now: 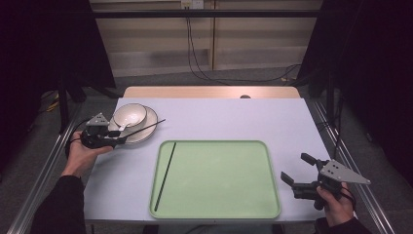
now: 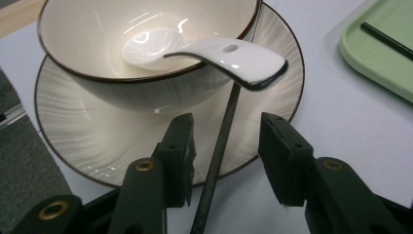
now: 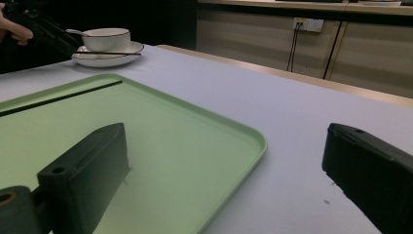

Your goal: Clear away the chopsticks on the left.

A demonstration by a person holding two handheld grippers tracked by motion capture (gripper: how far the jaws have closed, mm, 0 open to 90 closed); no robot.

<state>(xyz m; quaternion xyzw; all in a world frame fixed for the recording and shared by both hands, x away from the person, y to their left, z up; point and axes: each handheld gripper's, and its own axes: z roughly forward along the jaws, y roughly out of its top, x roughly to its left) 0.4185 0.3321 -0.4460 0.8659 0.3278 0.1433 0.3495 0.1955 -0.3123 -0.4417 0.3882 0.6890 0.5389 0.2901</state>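
A white bowl stands on a white plate at the table's left, with a white spoon resting in the bowl, its handle over the rim. One black chopstick lies across the plate's edge and passes between the jaws of my left gripper. The jaws stand on either side of it with a gap showing, so the gripper is open. A second black chopstick lies along the left side of the green tray. My right gripper hangs open and empty beside the tray's right edge.
The tray lies in the middle of the grey table near the front edge. A hand holds each gripper from the near side. Cables hang down the back wall beyond the table.
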